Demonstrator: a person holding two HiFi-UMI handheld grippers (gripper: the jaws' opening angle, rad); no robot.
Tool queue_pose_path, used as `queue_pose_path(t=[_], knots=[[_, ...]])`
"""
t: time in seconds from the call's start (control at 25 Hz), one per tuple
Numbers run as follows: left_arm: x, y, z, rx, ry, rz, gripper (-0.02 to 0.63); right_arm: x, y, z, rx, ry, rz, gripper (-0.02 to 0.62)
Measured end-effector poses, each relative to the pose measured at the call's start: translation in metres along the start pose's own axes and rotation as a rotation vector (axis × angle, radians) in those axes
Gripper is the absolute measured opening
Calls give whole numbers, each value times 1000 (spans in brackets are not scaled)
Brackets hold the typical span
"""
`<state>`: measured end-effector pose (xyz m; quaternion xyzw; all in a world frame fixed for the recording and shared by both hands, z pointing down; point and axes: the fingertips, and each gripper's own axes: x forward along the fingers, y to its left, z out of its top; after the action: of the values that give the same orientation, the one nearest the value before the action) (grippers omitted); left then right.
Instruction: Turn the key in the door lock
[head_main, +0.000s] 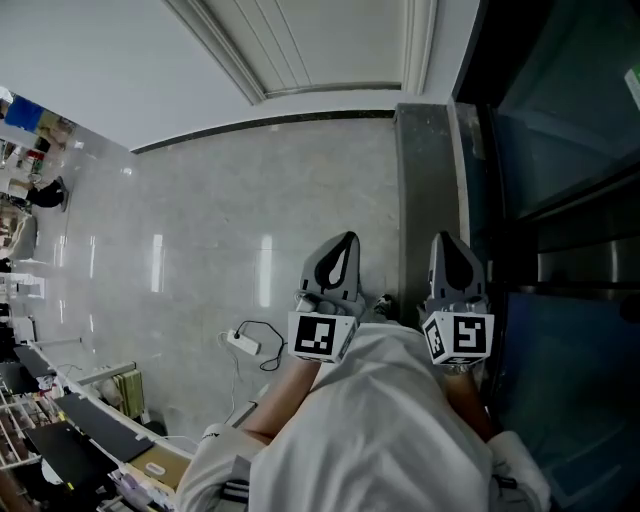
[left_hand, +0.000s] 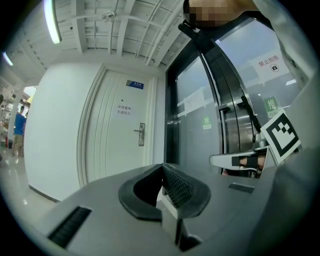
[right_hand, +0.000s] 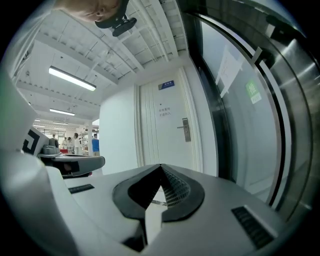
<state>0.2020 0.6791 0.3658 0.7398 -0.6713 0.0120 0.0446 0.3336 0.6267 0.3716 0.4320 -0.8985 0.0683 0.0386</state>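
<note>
Door lock (left_hand: 141, 134) noted on the white door (left_hand: 110, 150), well apart from both grippers; whether a key sits in it cannot be told. Lock seen at 11 o'clock above the left gripper (left_hand: 162, 169) and at 1 o'clock above the right gripper (right_hand: 161, 169). Jaws of both are pressed together with nothing between. Glass door (left_hand: 200, 115) stands at 3 o'clock of the white door.

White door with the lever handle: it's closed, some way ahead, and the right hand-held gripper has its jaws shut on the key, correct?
Not quite. The right hand-held gripper holds nothing: the right gripper view shows its jaws shut together with nothing between them. The rest stands: the white door is closed and some way ahead, with its lever handle on it.
</note>
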Motion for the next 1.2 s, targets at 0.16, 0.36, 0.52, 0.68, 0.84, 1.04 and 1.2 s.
queue_pose_path(t=[0.16,0.36,0.52,0.68,0.84,1.04,1.2], knots=[[21,17,-3,-41,21,26,9,27,-5,7,-45,-21,15,0],[60,45,-4,-81,18,7,9,73,1,13,-147,-6,47,0],[100,74,19,-54,-24,-25,9,122,14,24,-158,10,116,0],[141,96,23,-47,3,-86,9,169,12,31,-135,45,108,0],[179,118,33,-26,-10,-126,9,213,11,37,-160,65,106,0],[215,163,37,13,-5,-128,9,261,18,42,-150,64,105,0],[239,194,35,31,-10,-132,9,294,15,39,-103,70,59,0]])
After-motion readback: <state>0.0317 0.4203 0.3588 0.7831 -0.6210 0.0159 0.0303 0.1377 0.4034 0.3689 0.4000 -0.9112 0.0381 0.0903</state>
